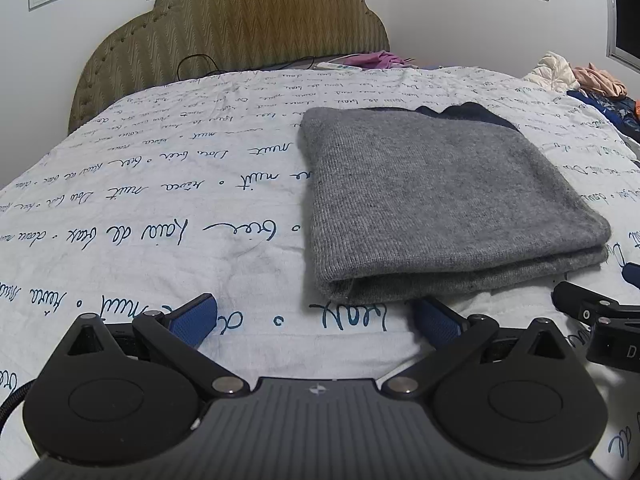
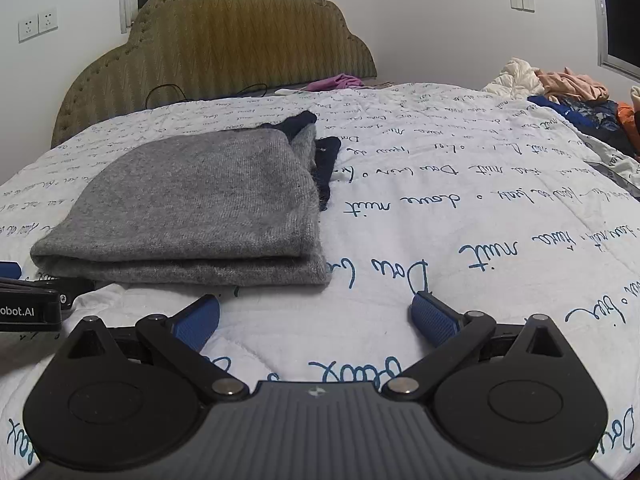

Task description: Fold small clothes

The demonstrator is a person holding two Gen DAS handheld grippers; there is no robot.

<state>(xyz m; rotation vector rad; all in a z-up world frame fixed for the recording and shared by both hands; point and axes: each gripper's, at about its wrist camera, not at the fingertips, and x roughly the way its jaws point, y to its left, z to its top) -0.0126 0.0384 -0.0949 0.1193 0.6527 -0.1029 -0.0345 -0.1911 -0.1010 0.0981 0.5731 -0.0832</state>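
Left wrist view: grey garment (image 1: 448,200) folded on lettered bedspread (image 1: 160,200), perhaps over something navy; both grippers (image 1: 316,320) (image 2: 316,320) released.

Dim, even indoor light falls across my bedspread (image 1: 160,200), with soft shadows only beneath the folded grey knit (image 1: 440,200). Windows at the frame edges are dark. Fisheye distortion bows the headboard (image 2: 224,40) and walls. Both views are fairly sharp mid-frame, softer and slightly grainy toward the far edge.

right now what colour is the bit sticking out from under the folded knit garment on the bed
Dark navy, peeking out at the far edge of the folded grey knit garment; clearest in the right wrist view.
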